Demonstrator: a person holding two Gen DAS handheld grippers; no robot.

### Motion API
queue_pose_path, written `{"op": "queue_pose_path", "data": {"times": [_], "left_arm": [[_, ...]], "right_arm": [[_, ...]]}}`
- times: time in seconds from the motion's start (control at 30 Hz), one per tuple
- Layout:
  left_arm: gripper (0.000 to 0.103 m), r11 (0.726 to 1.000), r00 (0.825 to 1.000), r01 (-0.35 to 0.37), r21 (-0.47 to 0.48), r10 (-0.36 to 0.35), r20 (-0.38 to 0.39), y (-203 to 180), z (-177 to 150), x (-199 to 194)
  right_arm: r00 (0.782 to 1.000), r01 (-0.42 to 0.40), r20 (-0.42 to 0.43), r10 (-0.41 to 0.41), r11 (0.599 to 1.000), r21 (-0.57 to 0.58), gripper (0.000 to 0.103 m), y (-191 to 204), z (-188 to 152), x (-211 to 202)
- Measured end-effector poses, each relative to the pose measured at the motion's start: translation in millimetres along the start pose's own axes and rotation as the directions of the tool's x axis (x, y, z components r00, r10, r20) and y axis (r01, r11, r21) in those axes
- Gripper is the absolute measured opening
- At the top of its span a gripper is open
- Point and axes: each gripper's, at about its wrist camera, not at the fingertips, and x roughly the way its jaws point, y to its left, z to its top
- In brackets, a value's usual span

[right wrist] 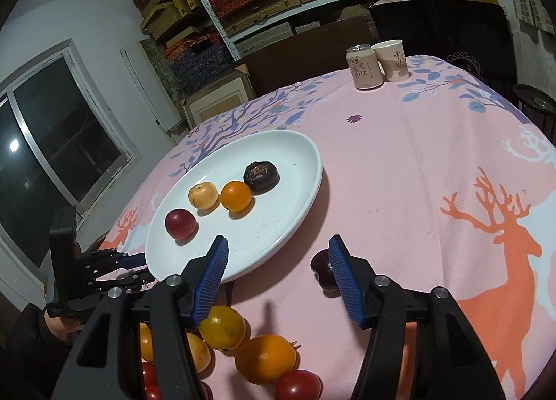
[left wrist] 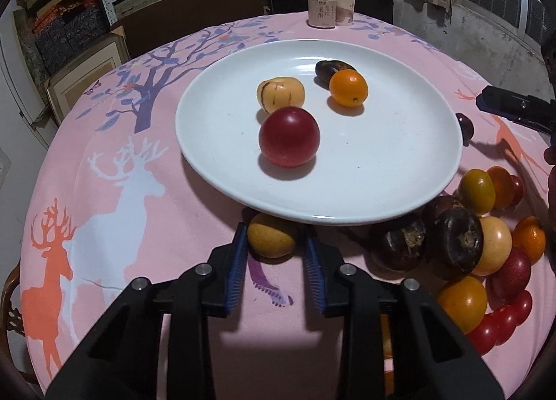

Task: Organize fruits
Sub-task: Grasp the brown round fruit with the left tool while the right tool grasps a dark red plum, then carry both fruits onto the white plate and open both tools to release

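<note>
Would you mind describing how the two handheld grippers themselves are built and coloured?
Both look alike. The left gripper and right gripper have matte black, angular plastic linkage arms with triangular cut-outs, joined by round silver pivot pins. Each finger ends in a flat blue pad with fine ridges across its face. In the right wrist view, the left gripper has a boxy black body, with a dark sleeve behind it.

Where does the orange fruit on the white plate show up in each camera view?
Left wrist view: orange fruit upper centre, on the plate's far right part, against the dark fruit.
Right wrist view: orange fruit left of centre, mid-plate, between the yellow fruit and the dark fruit.
Shared landmark: drink can beside paper cup.
</note>
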Motion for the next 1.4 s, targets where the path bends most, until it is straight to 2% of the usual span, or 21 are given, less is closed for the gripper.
{"op": "queue_pose_path", "data": {"times": [0.13,0.2,0.33,0.43,0.6,0.67,0.93,1.2,1.4], "left_arm": [[0.029,0.999,1.000,0.012,-0.046,-0.012,0.014,8,-6,-5],[0.029,0.997,0.999,0.018,-0.073,-0.014,0.043,12,-9,-16],[0.029,0.987,0.993,0.065,-0.150,-0.050,0.105,24,-22,-40],[0.029,0.979,0.991,0.089,-0.184,-0.068,0.116,28,-30,-44],[0.029,0.977,0.990,0.098,-0.189,-0.077,0.117,27,-32,-42],[0.029,0.977,0.990,0.100,-0.189,-0.079,0.117,26,-32,-42],[0.029,0.974,0.991,0.106,-0.199,-0.086,0.106,27,-34,-38],[0.029,0.975,0.991,0.094,-0.203,-0.072,0.114,28,-33,-39],[0.029,0.971,0.988,0.073,-0.227,-0.040,0.146,28,-35,-55]], "right_arm": [[0.999,0.035,0.005,-0.035,0.999,0.005,0.061,-5,2,0],[0.997,0.080,0.010,-0.080,0.997,0.010,0.061,-13,5,-2],[0.995,0.101,-0.028,-0.101,0.995,0.013,0.061,-25,6,0],[0.988,0.122,-0.092,-0.125,0.992,-0.036,0.061,-20,0,16],[0.967,0.195,-0.131,-0.217,0.967,-0.167,0.061,-3,-6,36],[0.958,0.216,-0.151,-0.243,0.960,-0.177,0.058,-4,-7,42],[0.960,0.216,-0.147,-0.238,0.964,-0.154,0.032,-9,-7,41],[0.965,0.227,-0.104,-0.242,0.964,-0.142,0.032,-8,-6,32],[0.965,0.233,-0.084,-0.250,0.958,-0.168,0.032,8,-10,14]]}}
